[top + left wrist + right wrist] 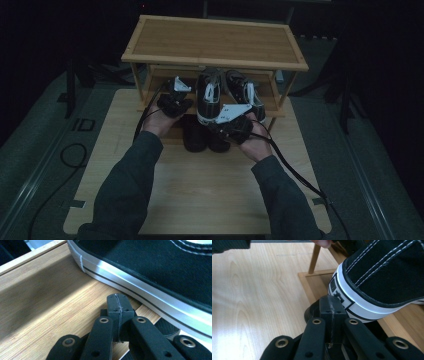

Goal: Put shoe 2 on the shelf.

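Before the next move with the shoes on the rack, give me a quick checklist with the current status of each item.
1. Left hand-held gripper shut with nothing between its jaws: ok.
2. Right hand-held gripper shut with nothing between its jaws: ok.
3. Black-and-white shoes resting on the middle shelf: ok.
4. Shoe heel fully on the shelf: not ok, it overhangs the front edge.
5. Right hand-held gripper touching the heel: cannot tell.
6. Top shelf bare: ok.
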`<action>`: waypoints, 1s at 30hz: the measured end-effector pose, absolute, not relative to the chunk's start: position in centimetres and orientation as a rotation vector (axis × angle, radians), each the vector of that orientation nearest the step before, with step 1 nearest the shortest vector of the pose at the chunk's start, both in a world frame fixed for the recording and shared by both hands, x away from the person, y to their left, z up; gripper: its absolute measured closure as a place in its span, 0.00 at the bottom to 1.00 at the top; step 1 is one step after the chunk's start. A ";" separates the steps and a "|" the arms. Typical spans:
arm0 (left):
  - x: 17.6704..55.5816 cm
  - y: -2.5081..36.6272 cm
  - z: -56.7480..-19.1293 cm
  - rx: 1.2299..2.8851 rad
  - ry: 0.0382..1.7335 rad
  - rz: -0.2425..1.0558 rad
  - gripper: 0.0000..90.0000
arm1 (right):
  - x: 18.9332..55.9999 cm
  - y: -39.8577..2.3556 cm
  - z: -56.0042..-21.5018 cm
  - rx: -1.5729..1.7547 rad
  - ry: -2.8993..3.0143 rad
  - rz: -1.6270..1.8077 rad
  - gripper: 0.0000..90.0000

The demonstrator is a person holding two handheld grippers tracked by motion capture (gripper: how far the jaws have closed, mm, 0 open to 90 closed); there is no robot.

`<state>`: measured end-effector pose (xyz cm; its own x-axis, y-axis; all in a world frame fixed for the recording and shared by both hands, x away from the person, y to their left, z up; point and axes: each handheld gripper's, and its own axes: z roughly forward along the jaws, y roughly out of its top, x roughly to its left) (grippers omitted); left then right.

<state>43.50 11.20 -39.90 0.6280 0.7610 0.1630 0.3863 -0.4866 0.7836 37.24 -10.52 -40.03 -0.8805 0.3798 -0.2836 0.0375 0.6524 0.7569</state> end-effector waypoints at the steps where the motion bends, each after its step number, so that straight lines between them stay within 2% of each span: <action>1: 43.5 11.2 -39.9 2.115 0.894 0.656 1.00 | 37.3 -10.6 -40.1 0.352 2.422 1.084 1.00; 6: 43.5 11.2 -39.9 2.117 0.889 0.656 1.00 | 38.3 -11.4 -40.2 0.430 2.396 1.117 1.00; 25: 43.5 11.3 -39.9 2.113 0.888 0.650 1.00 | 39.3 -9.8 -40.6 0.452 2.376 1.104 1.00; 27: 43.5 11.3 -40.0 2.110 0.884 0.648 1.00 | 39.3 -9.9 -40.7 0.458 2.391 1.115 0.96; 30: 43.6 11.4 -39.9 2.110 0.884 0.640 1.00 | 39.1 -10.4 -40.4 0.439 2.418 1.096 0.97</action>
<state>43.58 11.39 -39.94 0.6369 0.7555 0.1535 0.3821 -0.4823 0.7883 39.07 -10.41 -40.39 -0.8497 0.4560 -0.2648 0.1014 0.6340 0.7666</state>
